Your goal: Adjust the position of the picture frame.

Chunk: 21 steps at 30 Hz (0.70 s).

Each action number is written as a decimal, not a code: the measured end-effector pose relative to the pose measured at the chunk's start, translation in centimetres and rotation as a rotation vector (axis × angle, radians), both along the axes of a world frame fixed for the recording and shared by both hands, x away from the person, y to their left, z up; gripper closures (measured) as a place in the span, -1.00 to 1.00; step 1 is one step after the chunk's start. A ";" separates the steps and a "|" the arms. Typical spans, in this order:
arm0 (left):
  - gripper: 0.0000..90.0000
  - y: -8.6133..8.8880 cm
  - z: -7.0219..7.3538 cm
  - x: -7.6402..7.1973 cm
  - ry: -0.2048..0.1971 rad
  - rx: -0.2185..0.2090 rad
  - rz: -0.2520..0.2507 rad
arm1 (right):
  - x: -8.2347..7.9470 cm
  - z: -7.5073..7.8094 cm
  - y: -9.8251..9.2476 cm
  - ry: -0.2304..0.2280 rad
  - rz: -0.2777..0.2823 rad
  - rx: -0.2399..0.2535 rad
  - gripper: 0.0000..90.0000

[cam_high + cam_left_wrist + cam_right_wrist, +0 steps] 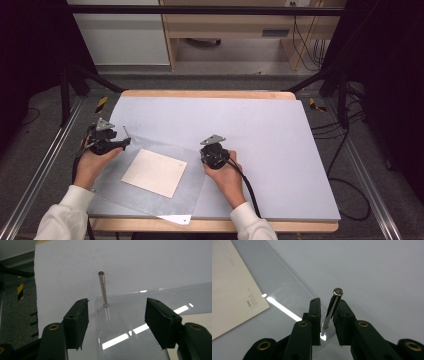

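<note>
A clear plastic sheet lies on the grey mat, with a beige card at its middle. A thin metal pin stands upright at the sheet's far left corner. My left gripper is open, its jaws wide on either side of that pin and short of it; in the high view the left gripper sits at the sheet's left edge. My right gripper is shut on a second metal pin at the sheet's far right edge. From above, the right gripper points down at that edge.
The grey mat covers the wooden table, with wide bare room to the right and far side. The sheet's near corner has a small hole and overhangs the mat's front. Cables trail off the table's right side.
</note>
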<state>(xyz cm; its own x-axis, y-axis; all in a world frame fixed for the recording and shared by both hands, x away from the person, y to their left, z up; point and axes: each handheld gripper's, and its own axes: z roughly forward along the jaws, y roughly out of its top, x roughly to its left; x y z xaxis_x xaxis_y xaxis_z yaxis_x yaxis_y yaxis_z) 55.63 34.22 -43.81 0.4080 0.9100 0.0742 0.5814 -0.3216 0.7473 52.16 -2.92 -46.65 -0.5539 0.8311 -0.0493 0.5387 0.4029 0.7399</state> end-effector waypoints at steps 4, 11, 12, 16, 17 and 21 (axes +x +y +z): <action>0.02 0.2 -0.4 0.8 -0.001 -0.014 0.011 | 0.1 0.0 0.1 0.002 -0.016 0.004 0.87; 0.32 0.3 -1.6 2.0 0.011 -0.037 0.023 | 0.1 0.0 0.1 0.000 -0.010 0.002 0.89; 0.34 0.4 -1.7 2.1 0.012 -0.040 0.025 | 0.1 0.0 0.2 0.001 -0.010 0.003 0.89; 0.47 0.2 -2.0 2.4 0.008 -0.044 0.033 | 0.1 0.1 0.2 0.009 -0.013 0.007 0.89; 0.47 0.1 -2.0 2.5 0.006 -0.045 0.032 | 0.1 0.1 0.2 0.009 -0.013 0.007 0.89; 0.58 -0.2 -2.5 3.0 0.013 -0.035 0.046 | 0.2 0.1 0.1 0.014 -0.014 0.013 0.89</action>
<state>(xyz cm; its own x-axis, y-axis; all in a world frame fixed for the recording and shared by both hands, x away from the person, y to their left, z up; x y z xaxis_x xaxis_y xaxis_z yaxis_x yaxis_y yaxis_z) 58.60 33.99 -46.31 0.3660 0.9299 0.0371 0.6052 -0.2681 0.7496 52.38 -2.80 -46.57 -0.5431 0.8391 -0.0307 0.5548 0.3860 0.7370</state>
